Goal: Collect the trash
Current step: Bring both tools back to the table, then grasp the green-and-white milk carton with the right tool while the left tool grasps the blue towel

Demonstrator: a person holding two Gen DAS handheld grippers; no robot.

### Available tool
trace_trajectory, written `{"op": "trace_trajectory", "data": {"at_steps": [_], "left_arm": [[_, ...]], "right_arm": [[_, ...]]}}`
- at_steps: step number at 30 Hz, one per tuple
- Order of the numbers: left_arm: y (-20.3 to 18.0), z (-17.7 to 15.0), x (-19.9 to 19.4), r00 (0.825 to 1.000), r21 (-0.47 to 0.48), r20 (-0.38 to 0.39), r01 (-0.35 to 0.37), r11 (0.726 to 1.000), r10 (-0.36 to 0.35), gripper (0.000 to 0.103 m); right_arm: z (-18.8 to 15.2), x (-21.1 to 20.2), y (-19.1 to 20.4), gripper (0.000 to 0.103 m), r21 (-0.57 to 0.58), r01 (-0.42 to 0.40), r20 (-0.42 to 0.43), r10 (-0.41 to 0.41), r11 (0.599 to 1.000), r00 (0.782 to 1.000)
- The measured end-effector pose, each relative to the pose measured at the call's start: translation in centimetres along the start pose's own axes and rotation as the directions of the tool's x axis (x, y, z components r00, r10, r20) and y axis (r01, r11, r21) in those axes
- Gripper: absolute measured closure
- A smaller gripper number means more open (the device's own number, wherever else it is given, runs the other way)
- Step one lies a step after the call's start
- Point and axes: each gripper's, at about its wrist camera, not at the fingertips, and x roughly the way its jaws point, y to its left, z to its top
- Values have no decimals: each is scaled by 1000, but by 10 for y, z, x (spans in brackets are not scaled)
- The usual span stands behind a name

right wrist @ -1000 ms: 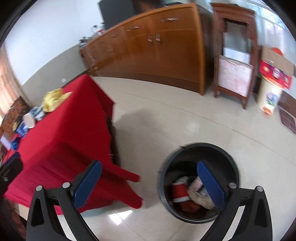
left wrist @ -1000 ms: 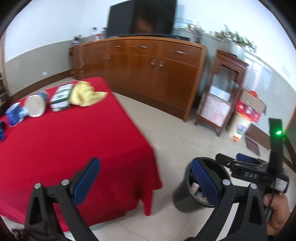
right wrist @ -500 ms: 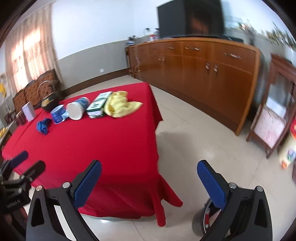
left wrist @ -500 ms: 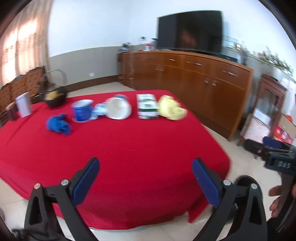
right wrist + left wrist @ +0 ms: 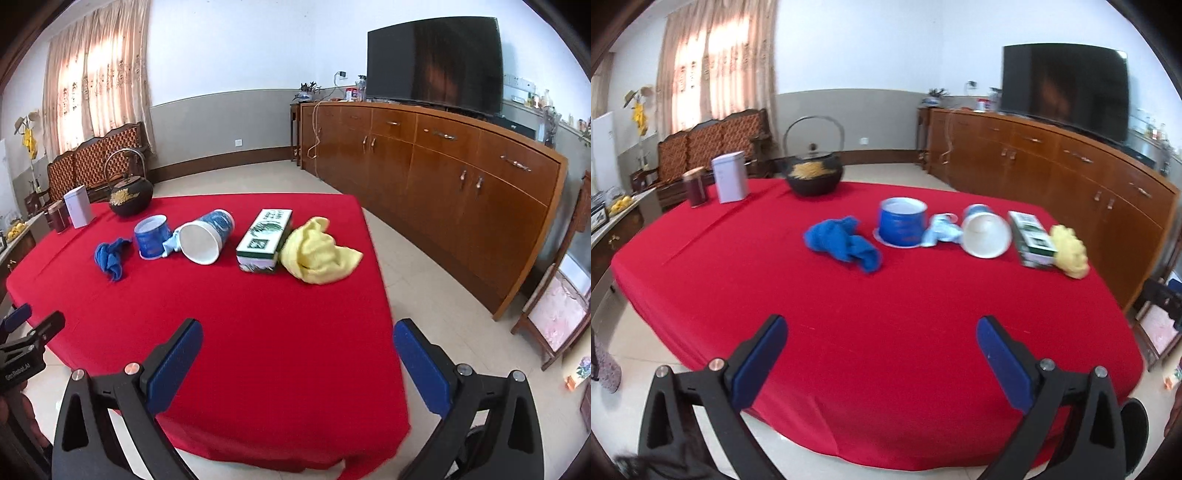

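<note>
Left wrist view
- Left gripper (image 5: 877, 345): fingers spread wide, nothing between them, held over the near edge of the table.
- Table (image 5: 905, 332): covered by a red cloth.
- Trash on table: a loose row across the far half. From left: crumpled blue rag (image 5: 846, 245); upright blue cup (image 5: 902, 221); pale blue wad (image 5: 941, 230) between the cups, touching both; white cup (image 5: 986, 236) tipped on its side, mouth toward the camera; green-and-white box (image 5: 1032, 238) lying flat; yellow cloth (image 5: 1069, 251) just beside the box at the row's right end.
- Far left corner: black kettle (image 5: 813, 173) with hoop handle, white tin (image 5: 730, 177), dark jar (image 5: 696, 186), all upright.
- Bin (image 5: 1134, 439): dark rim showing on the floor at lower right, past the table corner; contents not visible.
- Right edge: part of the other gripper's black body, blurred.

Right wrist view
- Right gripper (image 5: 298, 360): fingers wide apart, empty, over the near right part of the table (image 5: 258, 332).
- Same row, seen from the right: blue rag (image 5: 110, 256), blue cup (image 5: 151, 236), pale blue wad (image 5: 171, 243), white cup (image 5: 207, 236) on its side, box (image 5: 265, 240), yellow cloth (image 5: 317, 251) touching the box, near the table's right edge.
- Kettle (image 5: 130, 194), tin (image 5: 78, 210), jar (image 5: 58, 219): far left corner.
- Left gripper body (image 5: 26, 350): at the left edge, low beside the table; its fingers mostly out of frame here.
- Background: long wooden cabinet (image 5: 443, 173) with a television (image 5: 436, 62) on it.
</note>
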Motion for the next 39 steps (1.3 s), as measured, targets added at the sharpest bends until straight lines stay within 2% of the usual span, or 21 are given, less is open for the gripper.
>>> {"op": "trace_trajectory", "data": {"at_steps": [11, 15, 18, 21, 25, 28, 31, 35, 36, 39], "left_arm": [[35, 30, 48, 998, -10, -24, -63, 998, 63, 1], [41, 37, 64, 996, -16, -27, -83, 996, 82, 3], [42, 44, 79, 994, -10, -30, -101, 995, 101, 4], [42, 52, 95, 994, -12, -42, -103, 995, 103, 9], [42, 57, 119, 991, -3, -85, -107, 994, 107, 15], [43, 59, 130, 989, -3, -100, -106, 994, 106, 17], [43, 60, 141, 988, -16, -131, -86, 996, 84, 24], [42, 62, 155, 984, -19, -167, -69, 997, 65, 28], [41, 61, 157, 982, -20, -177, -67, 998, 62, 33], [39, 61, 163, 976, -17, -214, -32, 999, 28, 59]], "right_arm": [[36, 58, 17, 1, -46, -12, -20, 11, 999, 1000], [47, 86, 26, 17, -46, -31, -45, 29, 998, 999], [53, 108, 34, 23, -37, -46, -65, 43, 998, 997], [63, 130, 43, 28, -25, -56, -80, 54, 998, 995], [73, 165, 49, 38, -21, -33, -126, 30, 999, 992], [76, 190, 50, 41, -22, -4, -162, 1, 1000, 987], [77, 207, 49, 42, -17, -8, -198, 4, 1000, 980], [74, 225, 51, 42, -30, 3, -236, -10, 1000, 972], [73, 228, 51, 42, -34, 7, -241, -15, 999, 970], [73, 228, 51, 44, -34, 3, -236, -11, 999, 972]]}}
